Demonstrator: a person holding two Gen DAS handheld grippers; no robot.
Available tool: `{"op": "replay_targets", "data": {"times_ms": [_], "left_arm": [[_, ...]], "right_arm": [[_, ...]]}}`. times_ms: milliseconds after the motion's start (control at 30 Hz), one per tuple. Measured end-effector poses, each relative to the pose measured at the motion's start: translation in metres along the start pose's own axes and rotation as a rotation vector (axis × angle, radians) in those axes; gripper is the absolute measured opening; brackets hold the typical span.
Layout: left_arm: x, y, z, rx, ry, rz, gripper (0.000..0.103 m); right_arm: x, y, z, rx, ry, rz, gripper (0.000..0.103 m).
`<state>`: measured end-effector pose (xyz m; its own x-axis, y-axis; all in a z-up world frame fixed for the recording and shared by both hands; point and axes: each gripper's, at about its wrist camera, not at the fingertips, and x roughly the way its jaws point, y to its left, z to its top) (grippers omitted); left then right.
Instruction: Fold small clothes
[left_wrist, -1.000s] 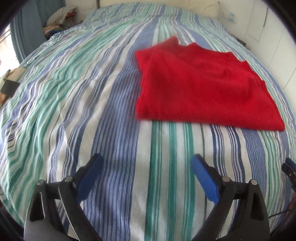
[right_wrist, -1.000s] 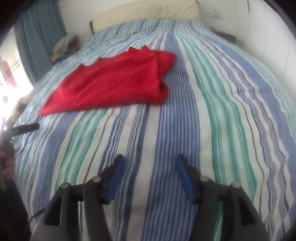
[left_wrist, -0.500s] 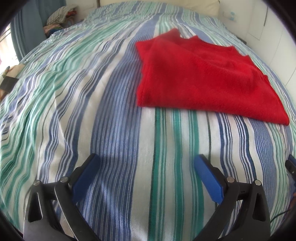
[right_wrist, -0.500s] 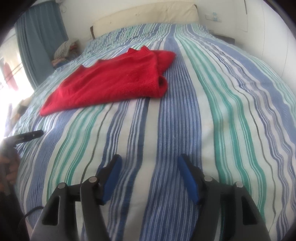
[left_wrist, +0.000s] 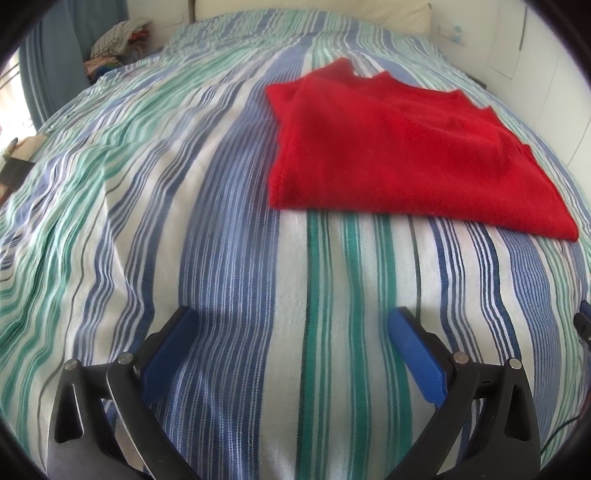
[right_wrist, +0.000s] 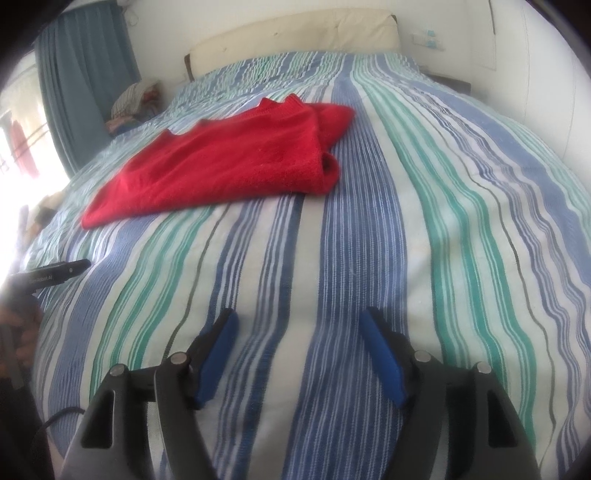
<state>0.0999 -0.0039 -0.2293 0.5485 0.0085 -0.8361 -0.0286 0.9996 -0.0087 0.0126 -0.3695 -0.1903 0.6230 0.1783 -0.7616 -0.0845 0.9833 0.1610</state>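
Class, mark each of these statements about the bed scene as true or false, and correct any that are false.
1. The red garment lies on the striped bedspread. True.
2. The left gripper is shut on the garment. False: it is open, holding nothing, short of the cloth.
3. The right gripper is open. True.
4. The garment is spread out in a single layer. False: it is folded over, with layers showing at its edge.
5. A blue curtain hangs beside the bed. True.

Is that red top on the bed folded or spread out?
Folded: the red top shows stacked layers at its right edge, lying flat on the bed.
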Motion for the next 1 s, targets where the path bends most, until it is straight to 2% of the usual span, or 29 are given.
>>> {"op": "replay_targets", "data": {"times_ms": [200, 333, 400, 467, 567, 700, 767, 800, 867, 900, 933, 967, 1000], "left_arm": [[-0.001, 0.000, 0.001, 0.003, 0.009, -0.010, 0.103], [-0.001, 0.001, 0.000, 0.009, 0.006, -0.017, 0.103], [-0.001, 0.000, 0.000, 0.011, 0.002, -0.011, 0.103], [-0.001, -0.001, -0.001, 0.014, -0.001, -0.005, 0.103], [-0.001, -0.001, -0.001, 0.013, -0.004, -0.006, 0.103], [-0.002, 0.000, -0.002, 0.012, -0.010, -0.012, 0.103], [-0.002, 0.000, -0.002, 0.011, -0.010, -0.014, 0.103], [-0.002, 0.000, -0.002, 0.011, -0.009, -0.015, 0.103], [-0.002, 0.001, -0.002, 0.011, -0.007, -0.021, 0.103], [-0.003, 0.002, -0.001, 0.013, 0.003, -0.027, 0.102], [-0.006, 0.004, 0.001, 0.018, 0.026, -0.038, 0.102], [-0.010, 0.006, 0.005, 0.022, 0.051, -0.047, 0.101], [-0.019, 0.010, 0.008, 0.021, 0.054, -0.060, 0.098]], "right_arm": [[0.000, 0.003, -0.001, 0.014, -0.004, -0.018, 0.073], [0.002, 0.009, 0.012, -0.003, 0.075, -0.013, 0.083], [-0.004, 0.008, 0.028, 0.009, 0.090, 0.021, 0.083], [-0.012, -0.001, 0.052, 0.062, 0.047, 0.094, 0.083], [-0.008, -0.020, 0.099, 0.124, 0.003, 0.133, 0.083], [0.033, -0.049, 0.153, 0.256, 0.026, 0.168, 0.083], [0.058, -0.055, 0.169, 0.288, 0.051, 0.161, 0.082], [0.070, -0.056, 0.173, 0.311, 0.060, 0.186, 0.082], [0.095, -0.055, 0.175, 0.357, 0.100, 0.230, 0.078], [0.108, -0.052, 0.173, 0.364, 0.138, 0.217, 0.069], [0.121, -0.049, 0.170, 0.360, 0.193, 0.209, 0.041], [0.128, -0.045, 0.168, 0.341, 0.231, 0.196, 0.022], [0.128, -0.040, 0.170, 0.323, 0.240, 0.182, 0.014]]}}
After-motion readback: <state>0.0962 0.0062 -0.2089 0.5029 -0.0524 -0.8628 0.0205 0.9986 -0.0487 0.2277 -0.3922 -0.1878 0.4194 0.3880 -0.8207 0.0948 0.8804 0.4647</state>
